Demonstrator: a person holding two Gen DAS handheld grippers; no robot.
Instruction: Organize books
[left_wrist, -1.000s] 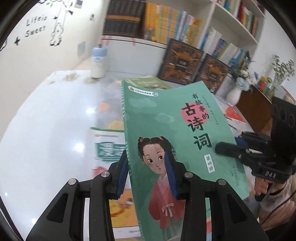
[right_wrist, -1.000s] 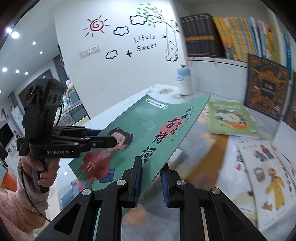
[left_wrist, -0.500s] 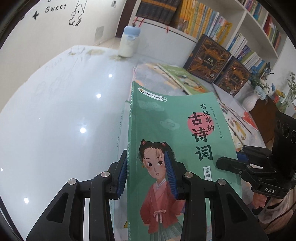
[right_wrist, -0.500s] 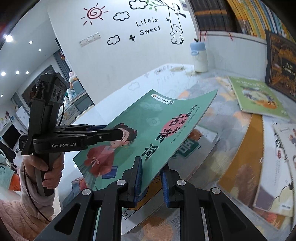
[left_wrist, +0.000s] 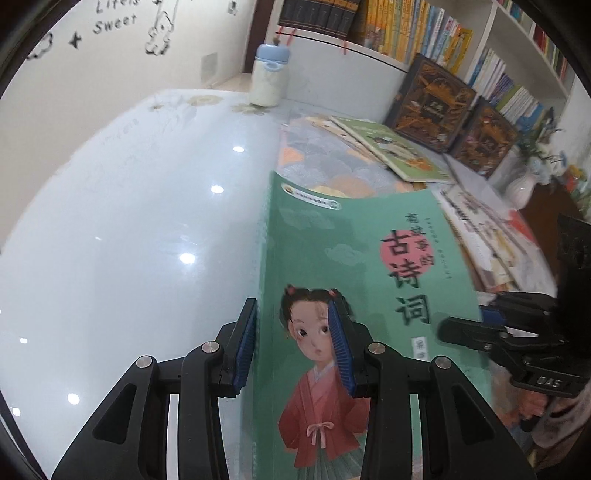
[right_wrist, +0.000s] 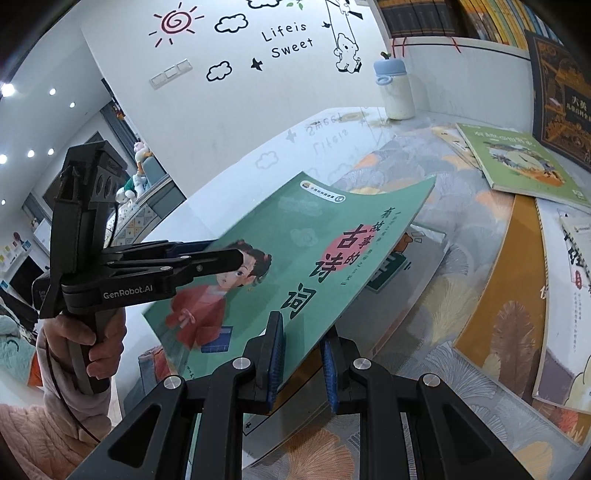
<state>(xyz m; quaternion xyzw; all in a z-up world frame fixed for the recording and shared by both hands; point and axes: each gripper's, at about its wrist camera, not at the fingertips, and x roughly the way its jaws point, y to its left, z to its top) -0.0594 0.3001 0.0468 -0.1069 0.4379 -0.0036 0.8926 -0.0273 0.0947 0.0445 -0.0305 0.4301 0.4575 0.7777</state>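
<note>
The green book (right_wrist: 314, 258) carries large black characters 古诗词 down its cover, with smaller 有故事的 beside them, part of it on a pink disc. A small white tag near its lower edge (left_wrist: 419, 345) is too blurred to read. The left gripper (right_wrist: 255, 264) bears "GenRobot.AI" in white on its side; the right gripper (left_wrist: 458, 334) shows "DAS" on its body. The wall (right_wrist: 288, 37) reads "Lifeis Sweet" in black lettering, mirrored faintly in the glossy tabletop (right_wrist: 325, 142). The dark ornate book (right_wrist: 561, 96) by the far edge shows gold characters, not legible.
</note>
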